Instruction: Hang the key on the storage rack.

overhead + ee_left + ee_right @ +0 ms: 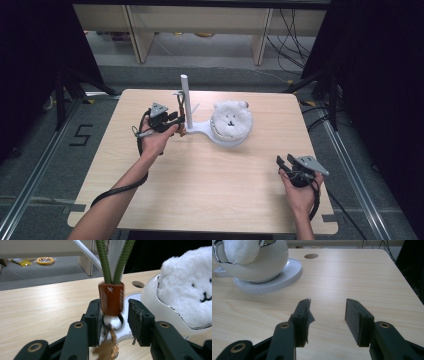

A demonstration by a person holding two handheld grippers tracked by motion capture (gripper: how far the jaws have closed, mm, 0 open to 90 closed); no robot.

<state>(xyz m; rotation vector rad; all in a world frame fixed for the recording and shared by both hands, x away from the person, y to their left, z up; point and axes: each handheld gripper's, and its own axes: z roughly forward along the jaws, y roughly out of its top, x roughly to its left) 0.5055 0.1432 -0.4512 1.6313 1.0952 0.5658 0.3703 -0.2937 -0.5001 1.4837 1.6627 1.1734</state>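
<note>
- Green braided cord loop (110, 262) with a rust-brown leather tab (111, 298) and small keys (110, 345) hanging under it dangles beside the white upright post (184, 97) at the far middle of the light wooden table (200, 170).
- Left gripper (176, 120), held in the person's left hand (155, 137), sits just left of the post; in the left gripper view its jaws stand apart on either side of the leather tab, with the left jaw close against the tab and a clear gap at the right jaw, so nothing is clamped.
- White flat stand base (202, 129) runs from the post rightward and joins the round white bowl-shaped holder (231, 140).
- Fluffy white plush animal head with a small black face (231, 119) lies in that holder, right of the cord and near the left gripper's right jaw.
- Round hole (311, 256) in the tabletop lies beyond the holder in the right gripper view.
- Right gripper (284, 164), in the person's right hand (300, 192), rests at the near right of the table, well apart from the stand, jaws spread wide over bare wood.
</note>
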